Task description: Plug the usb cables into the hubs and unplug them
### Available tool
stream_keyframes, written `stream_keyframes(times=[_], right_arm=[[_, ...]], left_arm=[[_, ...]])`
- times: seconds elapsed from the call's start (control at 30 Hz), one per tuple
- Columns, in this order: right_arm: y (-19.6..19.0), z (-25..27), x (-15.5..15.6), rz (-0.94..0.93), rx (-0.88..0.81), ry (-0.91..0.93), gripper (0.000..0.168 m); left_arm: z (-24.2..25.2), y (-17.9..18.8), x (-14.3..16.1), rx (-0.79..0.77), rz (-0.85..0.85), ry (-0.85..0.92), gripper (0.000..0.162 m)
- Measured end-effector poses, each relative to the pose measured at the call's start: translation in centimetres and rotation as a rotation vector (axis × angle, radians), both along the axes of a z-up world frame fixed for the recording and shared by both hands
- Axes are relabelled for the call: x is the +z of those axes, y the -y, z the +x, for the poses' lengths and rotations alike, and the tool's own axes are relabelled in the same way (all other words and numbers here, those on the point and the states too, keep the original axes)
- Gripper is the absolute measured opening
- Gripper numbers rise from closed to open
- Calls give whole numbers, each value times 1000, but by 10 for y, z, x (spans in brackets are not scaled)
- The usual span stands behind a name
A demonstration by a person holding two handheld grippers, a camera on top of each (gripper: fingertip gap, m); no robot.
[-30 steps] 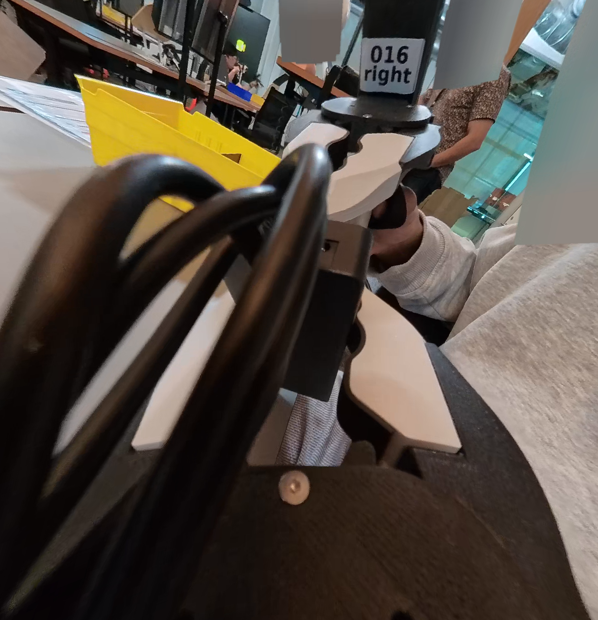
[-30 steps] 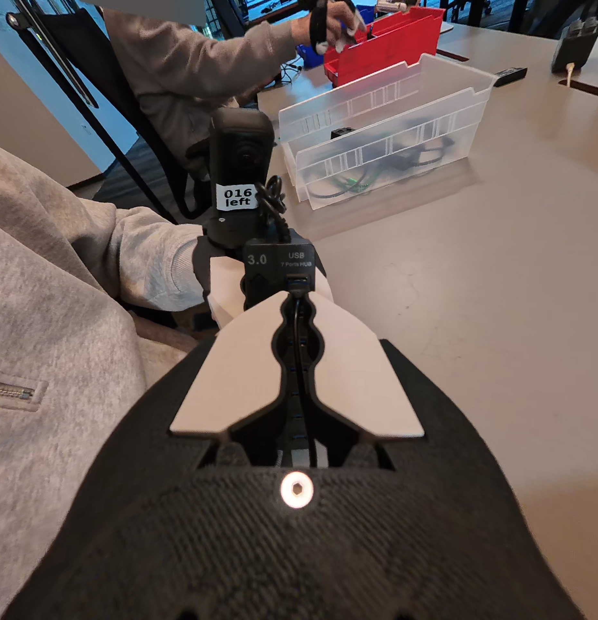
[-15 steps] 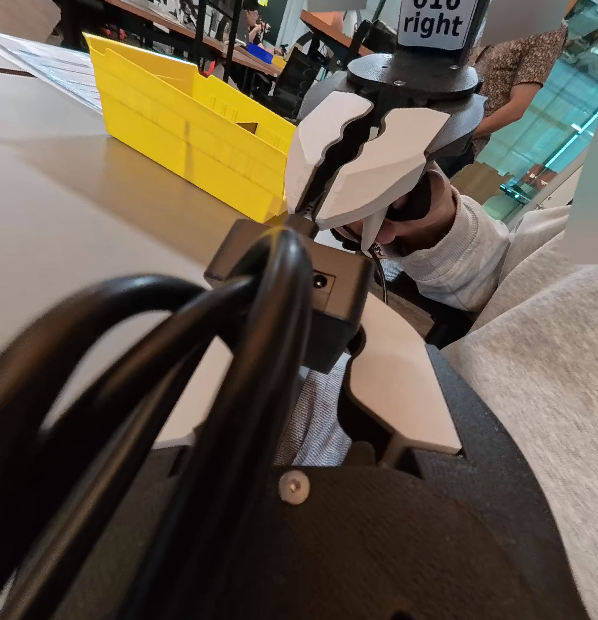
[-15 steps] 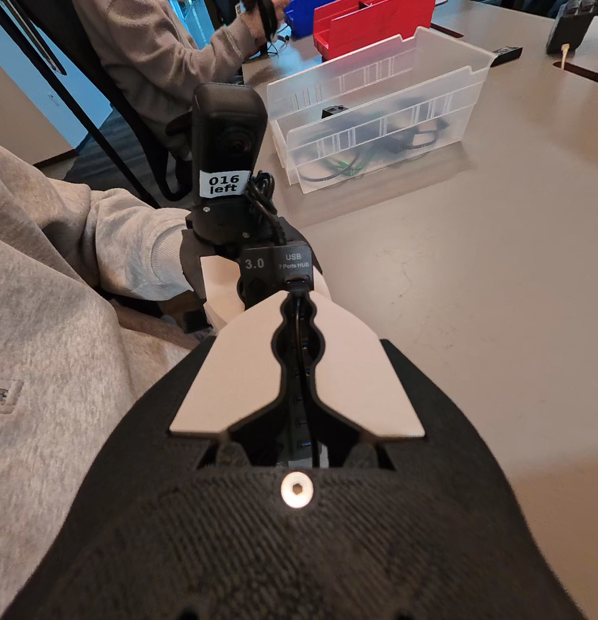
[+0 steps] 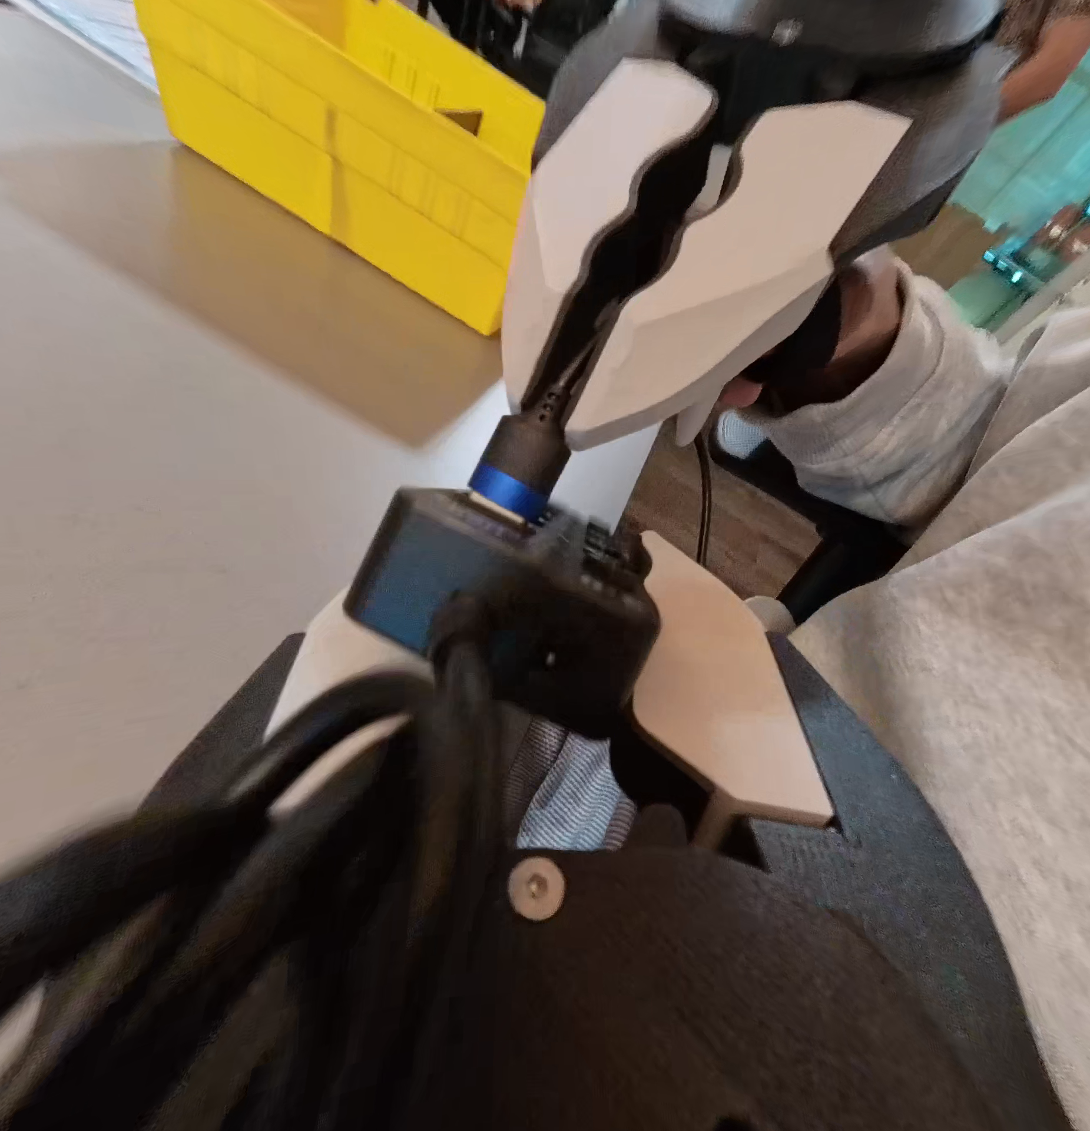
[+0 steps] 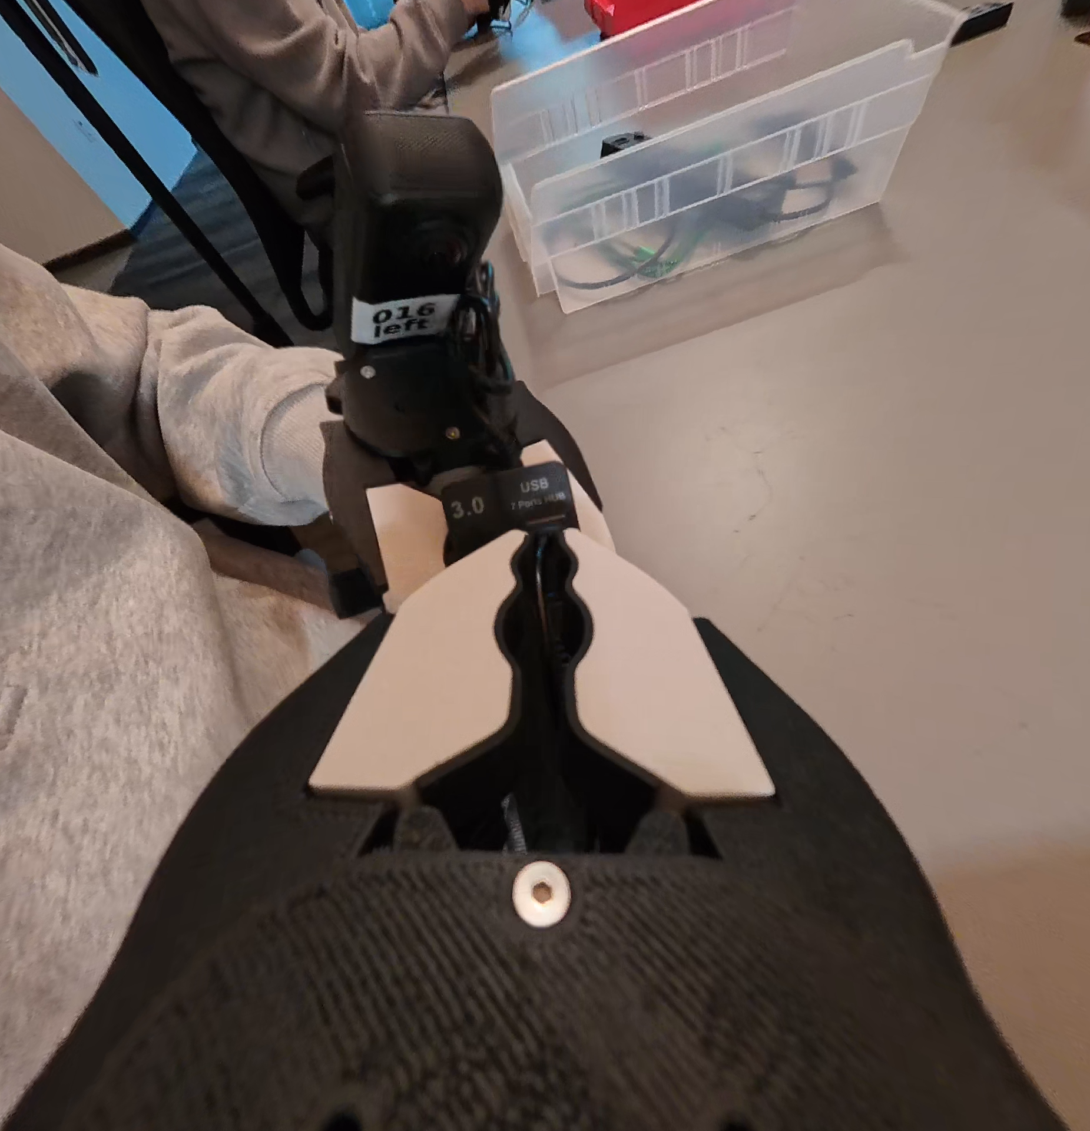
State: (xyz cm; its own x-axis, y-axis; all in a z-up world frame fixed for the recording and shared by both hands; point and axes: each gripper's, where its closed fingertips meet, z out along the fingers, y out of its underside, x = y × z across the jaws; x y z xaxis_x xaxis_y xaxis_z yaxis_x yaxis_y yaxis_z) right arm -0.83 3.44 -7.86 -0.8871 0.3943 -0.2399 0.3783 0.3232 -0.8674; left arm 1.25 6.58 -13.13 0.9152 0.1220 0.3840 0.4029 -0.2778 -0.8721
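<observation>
My left gripper (image 5: 499,593) is shut on a black USB hub (image 5: 530,624), held off the table's near edge with its row of ports facing up. The hub's own thick black cable (image 5: 297,826) loops over the gripper toward the camera. My right gripper (image 5: 545,416) is shut on a thin cable just behind a black USB plug with a blue ring (image 5: 521,465). The plug's metal tip sits at an end port, partly showing. In the right wrist view, my right gripper (image 6: 542,541) points at the hub's end (image 6: 505,499), with the thin cable (image 6: 551,606) between its fingers.
A yellow bin (image 5: 346,134) stands on the beige table (image 5: 132,459) behind the hub. A clear bin (image 6: 713,171) holding cables stands on the table farther off. Another person in grey (image 6: 285,67) sits at the far side. My grey sleeves flank both grippers. Across from one pair of fingers to the other is roughly 6 centimeters.
The hub has tilted so its port face shows in the left wrist view. The plug body now shows between the right fingertips and the hub. Both grippers stay shut.
</observation>
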Motion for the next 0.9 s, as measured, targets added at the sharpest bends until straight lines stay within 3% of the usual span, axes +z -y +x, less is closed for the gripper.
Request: stream_keyframes(times=[0.03,0.27,0.37,0.6,0.77,0.9], right_arm=[[2,1,0,11,0,-15,7],[3,0,1,93,-27,-97,7],[2,-2,11,36,-31,-103,7],[2,-7,24,-264,-38,171,10],[0,-9,30,-390,-31,262,3],[3,-8,34,-517,14,382,4]], left_arm=[[1,-1,2,-1,15,15,54],[1,-3,3,-1,37,60,53],[3,-5,16,-25,107,84,55],[-7,3,34,-6,288,137,58],[-19,14,49,-1,436,249,56],[-19,18,50,-8,447,227,56]])
